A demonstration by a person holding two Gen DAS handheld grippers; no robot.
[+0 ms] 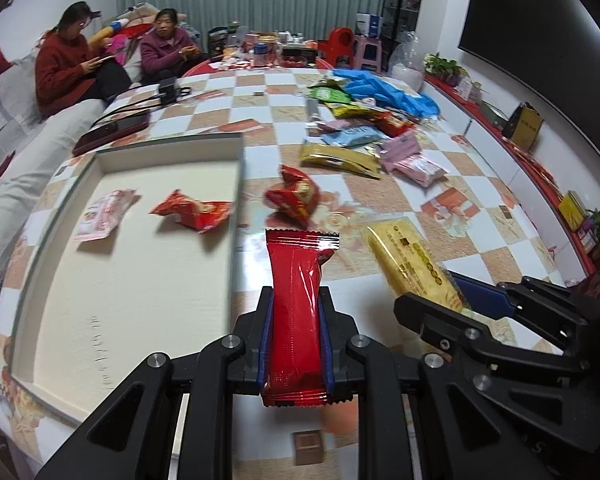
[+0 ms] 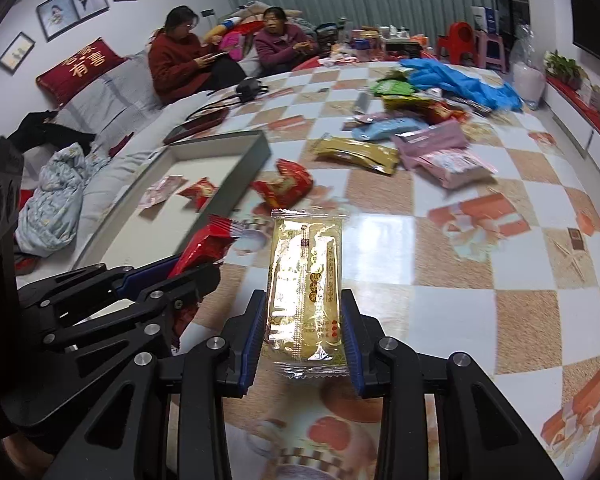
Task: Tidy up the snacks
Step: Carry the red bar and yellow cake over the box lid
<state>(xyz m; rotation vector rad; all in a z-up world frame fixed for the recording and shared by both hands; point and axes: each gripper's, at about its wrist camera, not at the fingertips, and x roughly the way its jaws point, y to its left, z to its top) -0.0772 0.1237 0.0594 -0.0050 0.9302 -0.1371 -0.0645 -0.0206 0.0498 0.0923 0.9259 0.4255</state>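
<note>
Left wrist view looking steeply down along its fingers (image 1: 266,320) from close above the counter (image 1: 452,240), right wrist view alongside facing likewise, both sharing the shallow box (image 1: 140,264) and far sofa (image 2: 112,92)

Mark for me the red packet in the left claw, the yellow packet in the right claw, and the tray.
red packet (image 1: 296,312), left wrist view, middle of the wrapper.
yellow packet (image 2: 306,280), right wrist view, middle of the wrapper.
tray (image 1: 172,150), left wrist view, far wall.
</note>
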